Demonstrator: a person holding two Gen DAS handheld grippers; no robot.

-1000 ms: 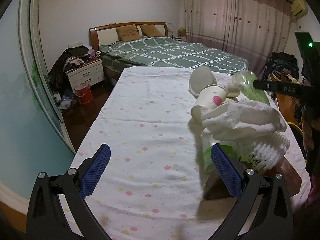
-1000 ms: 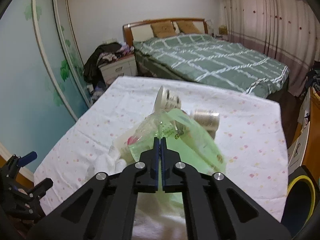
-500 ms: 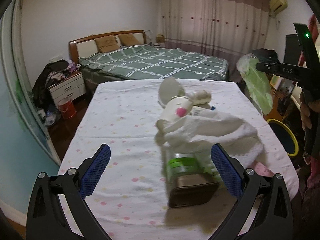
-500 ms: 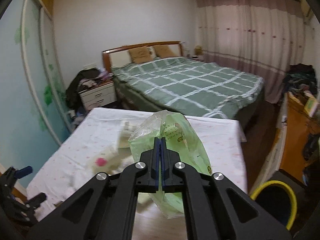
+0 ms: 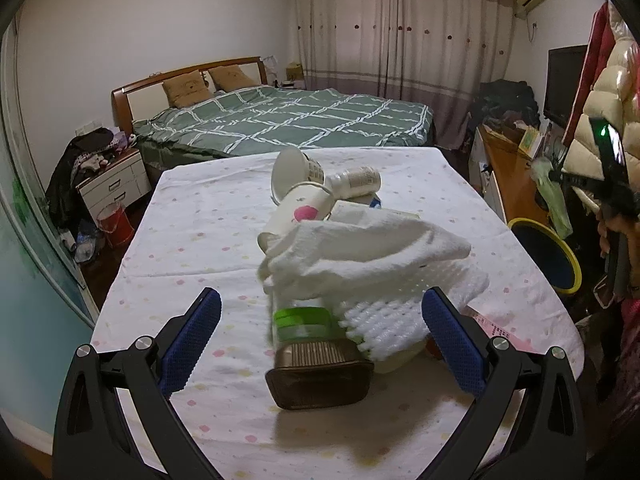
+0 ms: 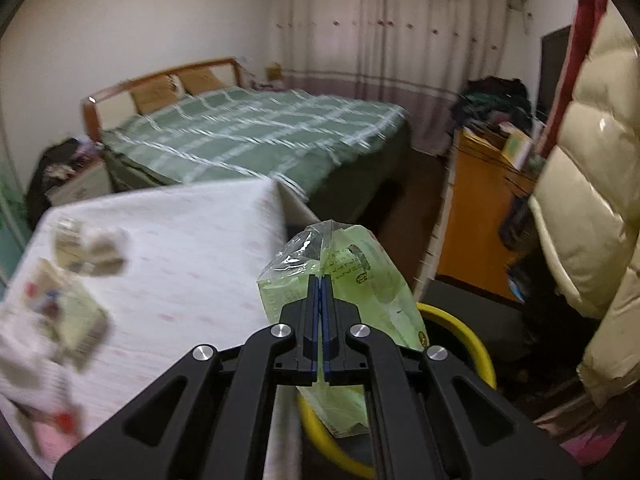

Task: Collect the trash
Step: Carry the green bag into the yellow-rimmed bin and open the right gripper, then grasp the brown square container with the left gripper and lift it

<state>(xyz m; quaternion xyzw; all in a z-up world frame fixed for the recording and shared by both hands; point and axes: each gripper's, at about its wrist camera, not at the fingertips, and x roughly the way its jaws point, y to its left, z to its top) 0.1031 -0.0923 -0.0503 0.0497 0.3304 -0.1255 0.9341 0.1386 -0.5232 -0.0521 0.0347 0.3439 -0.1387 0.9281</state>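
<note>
Trash lies in a loose heap on the long table under its white cloth with small pastel dots (image 5: 208, 240). Nearest the left gripper (image 5: 320, 340) is a clear plastic bottle with a green label and a dark ribbed square base (image 5: 316, 356), lying on its side with the base toward the camera. A crumpled white tissue (image 5: 360, 252) drapes over its far end, and a white foam fruit net (image 5: 400, 312) rests against its right side. Beyond these a white paper cup with a pink mark (image 5: 298, 210) lies tipped over, a second white cup (image 5: 294, 168) and a small pale printed can (image 5: 354, 180) just behind it. The left gripper's blue-padded fingers (image 5: 192, 336) stand wide apart above the near end of the table, one on each side of the bottle's base, touching nothing.

The right gripper (image 6: 320, 316) is off the table's right edge, its jaws pressed together on the thin film of a translucent green plastic bag with printed text (image 6: 368, 288). The bag hangs over a dark round bin with a yellow rim (image 6: 472, 344) standing on the floor just beside the table. In the left wrist view the same bag (image 5: 554, 196) shows at the far right, above the bin (image 5: 560, 248).
</note>
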